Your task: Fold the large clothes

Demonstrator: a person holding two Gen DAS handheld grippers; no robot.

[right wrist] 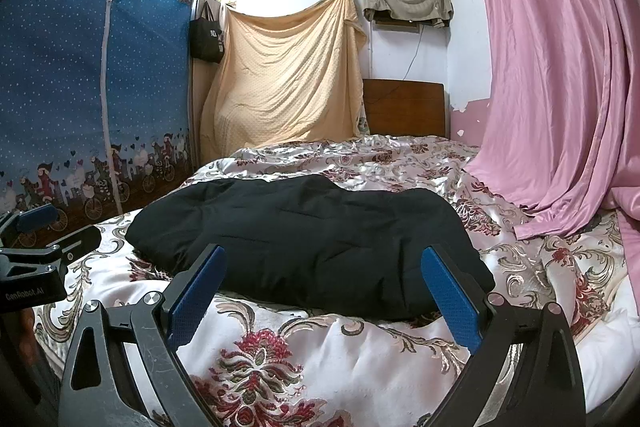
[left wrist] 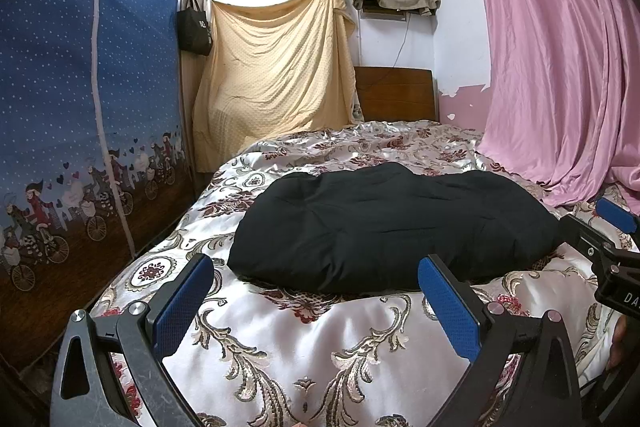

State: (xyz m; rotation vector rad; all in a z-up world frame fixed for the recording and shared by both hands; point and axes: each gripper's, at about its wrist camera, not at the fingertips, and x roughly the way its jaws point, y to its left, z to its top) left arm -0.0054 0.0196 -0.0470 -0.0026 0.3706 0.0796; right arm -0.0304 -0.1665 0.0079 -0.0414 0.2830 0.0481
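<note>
A black padded garment (left wrist: 384, 227) lies bunched in a thick folded heap on the floral satin bedspread (left wrist: 312, 347). My left gripper (left wrist: 316, 279) hovers open just short of its near edge, nothing between the blue pads. The right gripper's blue-tipped fingers show at the right edge of the left wrist view. In the right wrist view the same black garment (right wrist: 312, 243) lies straight ahead. My right gripper (right wrist: 324, 267) is open with its fingers either side of the garment's near edge; touching cannot be told. The left gripper (right wrist: 44, 227) appears at the far left.
A blue fabric wardrobe (left wrist: 80, 107) stands along the bed's left side. A pink curtain (left wrist: 560, 67) drapes onto the bed at right. A yellow cloth (left wrist: 276, 67) and wooden headboard (left wrist: 396, 95) are at the far end.
</note>
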